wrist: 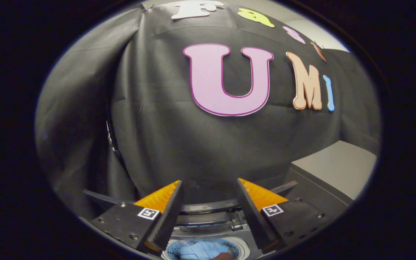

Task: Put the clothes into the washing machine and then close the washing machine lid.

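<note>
The gripper [209, 187] is seen with its two fingers [166, 216] spread wide apart, and nothing is held or touched between them; the gap between the fingertips is left empty. On the outer block of each finger a small square marker [148, 213] with a black-and-white pattern is fixed, one at about 8 o'clock and the other at about 4 o'clock from the gap; no readable word is carried by these markers. No brand name or other writing can be made out on the machine. The washing machine [208, 213] is found below the fingers, at 6 o'clock, and its round opening is looked into from above. Inside the drum the clothes [202, 250], a light blue bundle, are seen lying, under the gap between the two fingers and nearer than the fingertips. A small reddish-brown thing is touching the blue bundle at its near side, but what it is cannot be told. The lid of the machine is not closed over the opening, and its position cannot be told. Beyond the fingers, at 12 o'clock, the black cloth wall [179, 137] of the booth is hung. At about 3 o'clock from the fingertips a grey flat surface [338, 166] is seen beside the machine.
</note>
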{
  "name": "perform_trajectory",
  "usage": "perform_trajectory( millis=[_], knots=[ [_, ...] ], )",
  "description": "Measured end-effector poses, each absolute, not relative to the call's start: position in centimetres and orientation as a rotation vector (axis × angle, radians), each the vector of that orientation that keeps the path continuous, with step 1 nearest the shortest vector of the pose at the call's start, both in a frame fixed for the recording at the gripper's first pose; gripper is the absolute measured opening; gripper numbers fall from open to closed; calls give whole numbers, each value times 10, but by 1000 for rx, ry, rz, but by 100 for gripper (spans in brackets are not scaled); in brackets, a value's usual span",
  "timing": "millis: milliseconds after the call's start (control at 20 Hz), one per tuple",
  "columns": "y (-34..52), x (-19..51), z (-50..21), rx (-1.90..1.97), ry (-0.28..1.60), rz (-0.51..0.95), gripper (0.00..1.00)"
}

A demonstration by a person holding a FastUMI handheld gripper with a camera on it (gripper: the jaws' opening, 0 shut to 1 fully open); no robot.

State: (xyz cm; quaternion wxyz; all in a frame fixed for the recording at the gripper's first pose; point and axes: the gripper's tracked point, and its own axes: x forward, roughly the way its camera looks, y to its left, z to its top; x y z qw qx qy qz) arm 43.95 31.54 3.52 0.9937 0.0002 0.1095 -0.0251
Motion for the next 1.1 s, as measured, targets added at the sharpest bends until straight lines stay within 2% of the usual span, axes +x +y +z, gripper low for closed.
perform_trajectory(
  millis=[400,600,1100],
  knots=[
    [311,372,12,4,231,-61,87],
    [319,338,-30,33,318,-17,87],
    [302,216,-9,39,124,81,89]
  ],
)
